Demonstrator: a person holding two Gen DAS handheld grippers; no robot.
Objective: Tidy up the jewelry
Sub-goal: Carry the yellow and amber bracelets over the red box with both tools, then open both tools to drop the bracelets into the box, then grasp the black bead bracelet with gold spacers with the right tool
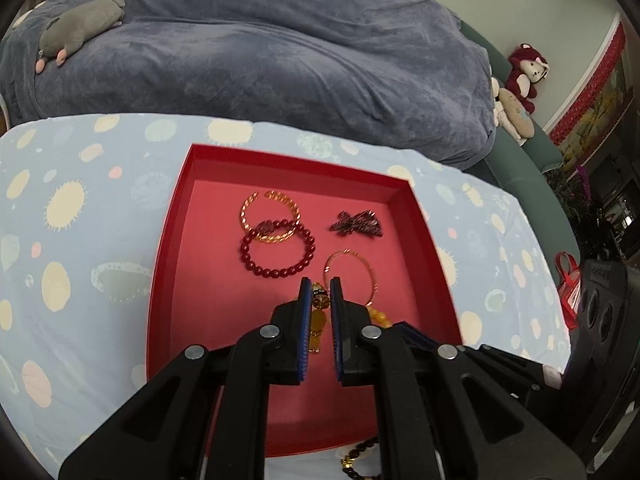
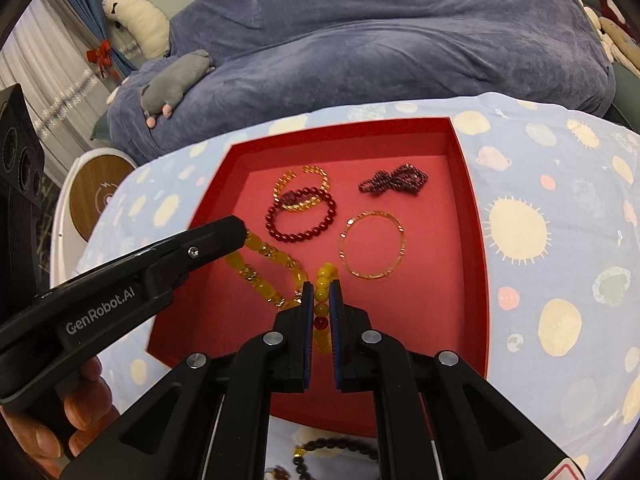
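A red tray [image 1: 172, 240] [image 2: 476, 240] lies on the patterned cloth. In it are a gold bangle [image 1: 270, 216] [image 2: 300, 192], a dark red bead bracelet [image 1: 278, 252] [image 2: 300, 220], a thin gold bracelet [image 1: 352, 276] [image 2: 372, 244] and a dark purple beaded piece [image 1: 356, 224] [image 2: 394, 180]. A yellow amber bead necklace [image 2: 264, 268] lies at the tray's near side. My left gripper [image 1: 320, 292] [image 2: 236, 232] is shut on one end of it. My right gripper [image 2: 320, 292] is shut on its other strand of round yellow beads [image 2: 322, 276].
A dark bead bracelet [image 2: 336, 448] [image 1: 360, 456] lies on the cloth in front of the tray. A blue blanket [image 1: 260, 60] with a grey plush toy [image 1: 80, 28] lies behind. A round white stool [image 2: 92, 192] and a black speaker [image 2: 16, 148] stand at left.
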